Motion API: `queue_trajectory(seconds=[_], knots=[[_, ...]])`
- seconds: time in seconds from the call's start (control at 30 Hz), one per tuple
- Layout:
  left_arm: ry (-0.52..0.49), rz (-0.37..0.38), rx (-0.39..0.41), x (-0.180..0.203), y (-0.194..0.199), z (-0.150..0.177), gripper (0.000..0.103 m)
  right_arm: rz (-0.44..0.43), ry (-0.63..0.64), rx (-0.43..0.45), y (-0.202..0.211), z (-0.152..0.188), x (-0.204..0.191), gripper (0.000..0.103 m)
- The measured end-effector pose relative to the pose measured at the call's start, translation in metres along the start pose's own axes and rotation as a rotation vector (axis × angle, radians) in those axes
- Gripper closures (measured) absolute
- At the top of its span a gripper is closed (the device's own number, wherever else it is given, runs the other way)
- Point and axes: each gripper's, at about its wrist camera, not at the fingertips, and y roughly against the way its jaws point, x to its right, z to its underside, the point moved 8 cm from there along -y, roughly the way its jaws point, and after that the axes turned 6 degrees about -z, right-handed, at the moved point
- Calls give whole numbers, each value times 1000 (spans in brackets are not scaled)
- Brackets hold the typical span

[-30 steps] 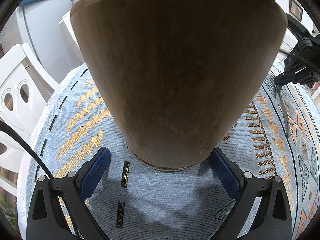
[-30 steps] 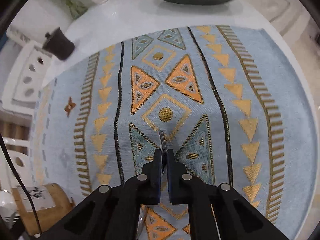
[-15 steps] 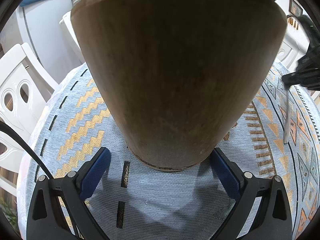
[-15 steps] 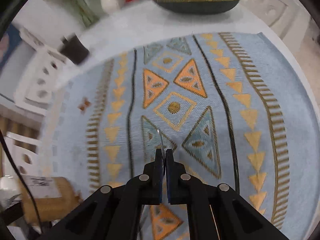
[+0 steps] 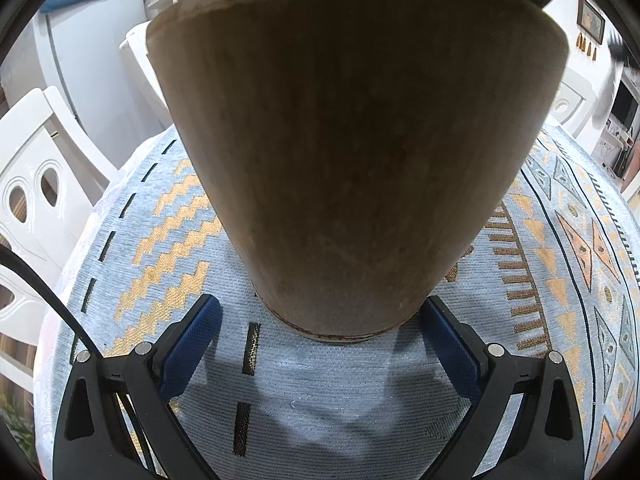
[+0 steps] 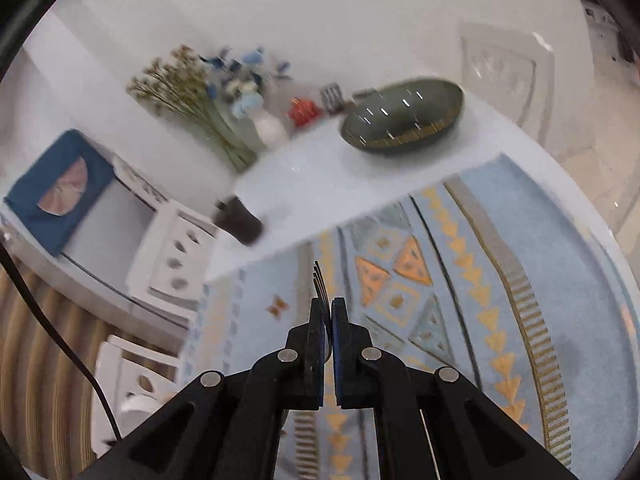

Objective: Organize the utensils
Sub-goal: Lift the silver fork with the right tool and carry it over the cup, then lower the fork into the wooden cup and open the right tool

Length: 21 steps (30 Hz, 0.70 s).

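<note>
On the tabletop: a pale blue woven cloth (image 5: 328,400) with orange zigzags, triangles and dark dashes covers the near part; bare white tabletop (image 6: 320,168) shows beyond its far edge in the right wrist view.
Left gripper (image 5: 320,332): jaws spread wide, one blue pad on each side of the foot of a wooden holder; whether the pads press on it I cannot tell, the contact is hidden behind the curve of the base.
Wooden holder (image 5: 352,152): brown, round, upright on the cloth, fills most of the left wrist view; flares toward its rim, inside not visible.
Right gripper (image 6: 327,308): jaws pinched nearly together on a metal fork, held above the cloth.
Fork (image 6: 320,280): thin, dark against the cloth; tines stick out past the fingertips, pointing away from the camera; handle runs back between the pads and out of sight.
Fork versus holder: holder does not show in the right wrist view, so their spacing cannot be told.
Far end of tabletop: dark oval dish (image 6: 402,120) with a gold band, a vase of dried flowers (image 6: 208,96), a small dark cup (image 6: 238,222) near the edge, small red item beside the dish, too blurred to identify.
Surroundings: white chairs (image 5: 36,184) with oval cut-outs at the table's edge; black cable (image 6: 60,332) trailing at left.
Image quality: right wrist view smeared; left wrist view sharp.
</note>
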Motion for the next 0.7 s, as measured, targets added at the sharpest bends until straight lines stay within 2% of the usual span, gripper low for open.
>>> queue_trajectory(seconds=[0.17, 0.3, 0.5, 0.7], knots=[[1, -1, 16, 0, 6, 1, 3, -81, 43, 62, 15, -19, -49, 100], [6, 9, 45, 2, 14, 1, 3, -156, 115, 92, 20, -23, -102, 100], [2, -2, 80, 8, 24, 2, 3, -182, 273, 105, 14, -10, -167, 100], [8, -7, 107, 16, 37, 9, 3, -166, 378, 87, -4, 12, -201, 100]])
